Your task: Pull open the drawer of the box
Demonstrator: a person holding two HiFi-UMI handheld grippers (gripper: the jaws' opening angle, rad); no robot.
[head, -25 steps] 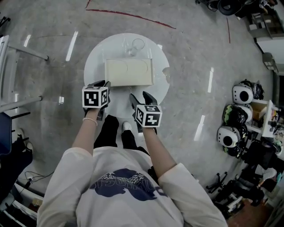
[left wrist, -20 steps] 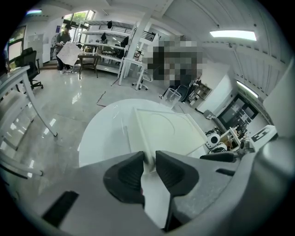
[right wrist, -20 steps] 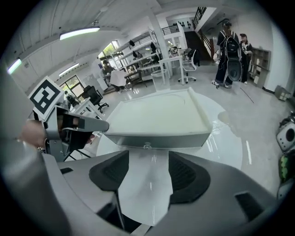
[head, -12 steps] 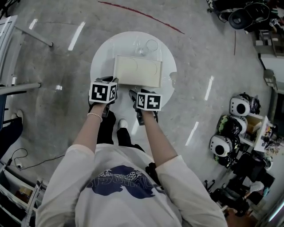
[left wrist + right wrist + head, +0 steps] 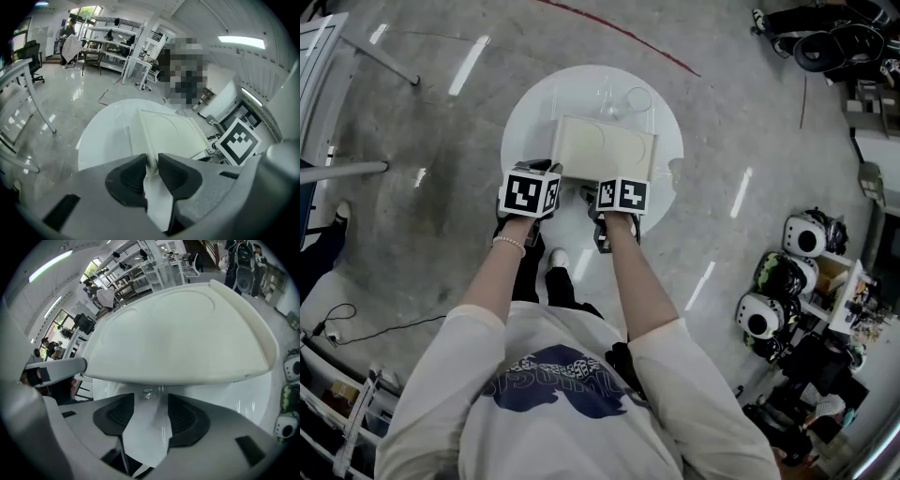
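Note:
A cream box [image 5: 605,150] lies on a round white table [image 5: 525,122]. My left gripper [image 5: 546,178] sits at the box's near left corner. In the left gripper view it [image 5: 151,166] is shut on that corner of the box [image 5: 173,133]. My right gripper [image 5: 619,187] points steeply down at the box's front face. In the right gripper view a small shiny knob [image 5: 149,392] shows under the box's lid [image 5: 183,338], just at the tips of my right gripper [image 5: 151,401]. Its jaws have just been closing; they still stand apart and do not press on the knob.
A clear glass object [image 5: 633,98] stands on the table behind the box. Several helmets [image 5: 806,239] lie on the floor at the right. A metal table leg [image 5: 347,169] crosses the left edge. The person's shoe [image 5: 555,261] shows by the table's near rim.
My right gripper has come forward and down to the box's front face and tipped more steeply. The left gripper has stayed at the box's corner.

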